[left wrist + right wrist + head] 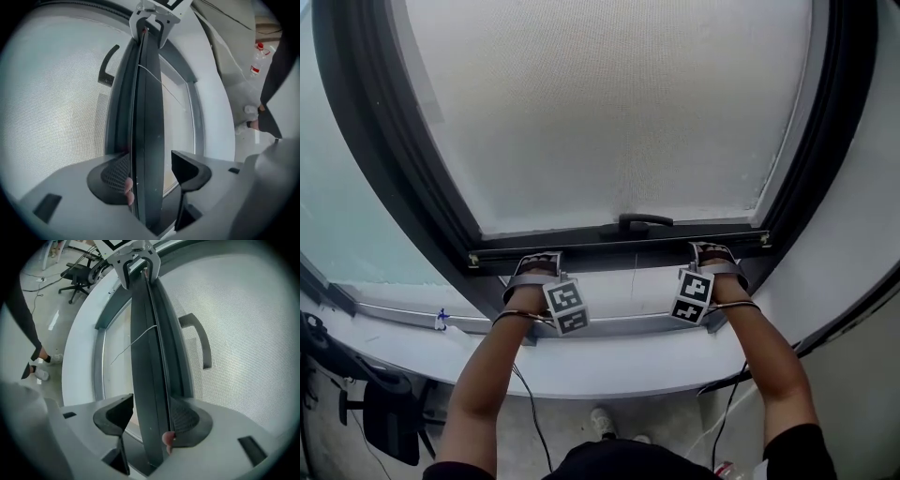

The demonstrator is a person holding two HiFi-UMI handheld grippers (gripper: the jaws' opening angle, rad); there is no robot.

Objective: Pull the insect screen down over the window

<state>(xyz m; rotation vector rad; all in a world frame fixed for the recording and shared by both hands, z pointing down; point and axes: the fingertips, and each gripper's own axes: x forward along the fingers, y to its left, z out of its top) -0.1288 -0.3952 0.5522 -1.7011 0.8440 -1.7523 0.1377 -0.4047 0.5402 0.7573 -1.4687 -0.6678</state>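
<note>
**Both fingers astride the screen's bottom bar, low on the window**

On my left gripper [152, 173] the fingers [190, 171] stand wide apart with the dark metal bottom bar of the insect screen [149, 117] between them. The mesh-side finger lies against the bar. The room-side one shows a clear gap, so there is no clamp.

On the right gripper [151, 418] the fingers [112, 417] stand about as wide around the same bar. The room-side finger comes right up to the bar's face, and I cannot tell whether it touches.

The two grippers sit well apart along the bar, with the curved black pull handle [636, 222] between them, on the mesh side. A thin pale cord [161, 84] runs off the bar across the narrow strip of bare pane beside it.

The fine grey mesh [609, 112] fills nearly the whole opening inside the dark window frame [384, 169]. The bar sits low, close to the frame's bottom edge, above the broad white sill [609, 370]. A silver rail [403, 312] runs along the sill.

On the floor below I see a black office chair [389, 412], loose dark cables [532, 412] and the person's pale shoes [602, 420]. A clear plastic bottle with a red cap [257, 58] stands further off.
</note>
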